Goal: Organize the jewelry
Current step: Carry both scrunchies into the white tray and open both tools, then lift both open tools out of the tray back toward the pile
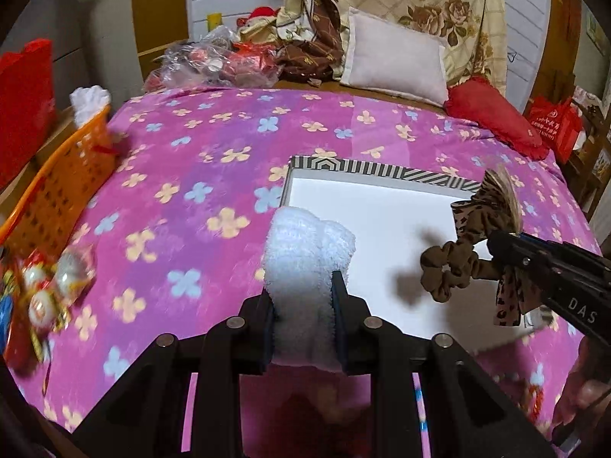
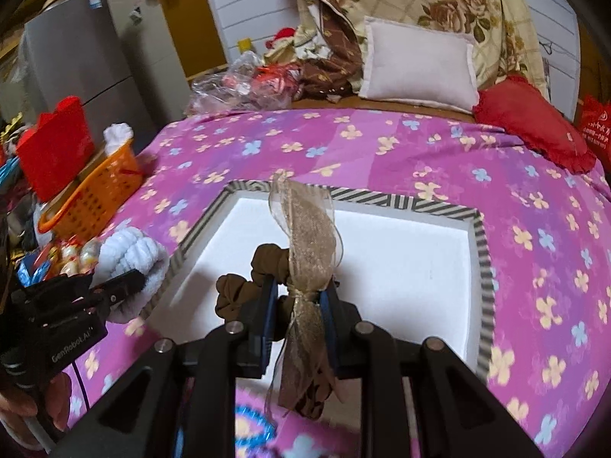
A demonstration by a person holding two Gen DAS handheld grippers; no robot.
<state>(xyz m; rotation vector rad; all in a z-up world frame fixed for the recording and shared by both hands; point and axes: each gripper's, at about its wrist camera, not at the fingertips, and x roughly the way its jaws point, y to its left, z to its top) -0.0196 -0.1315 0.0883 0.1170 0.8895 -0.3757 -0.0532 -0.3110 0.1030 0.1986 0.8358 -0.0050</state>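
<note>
Clamped between the jaws of the left gripper [image 1: 303, 318], nearest its own camera, is a fluffy white scrunchie [image 1: 307, 263], held at six o'clock just short of the box. Behind it, going by size: the bed [image 1: 214, 160] under its purple flowered cover fills the whole view. On the cover, from about three to five o'clock in the left wrist view, sits the striped-rim box [image 1: 385, 171], a shallow tray with a bare white floor and nothing resting in it yet. An orange basket [image 1: 57, 191] stands at nine o'clock off the bed's edge, with a heap of shiny trinkets [image 1: 42, 286] just beside it toward eight o'clock.

Over the box's near half hangs the right gripper [image 2: 296, 297], its jaws closed on a brown scrunchie [image 2: 244, 286] with a sheer gold ribbon [image 2: 309, 236]; in the left wrist view a leopard-print tail dangles from the same bundle.

Judging by this, the step in hand is delivery: both hair pieces are carried and neither is set down. Next, the right gripper probably needs to lower onto the white floor and release toward the far side, leaving the near corner at seven o'clock free for the white scrunchie. Watch that the ribbon does not snag on the jaws.
</note>
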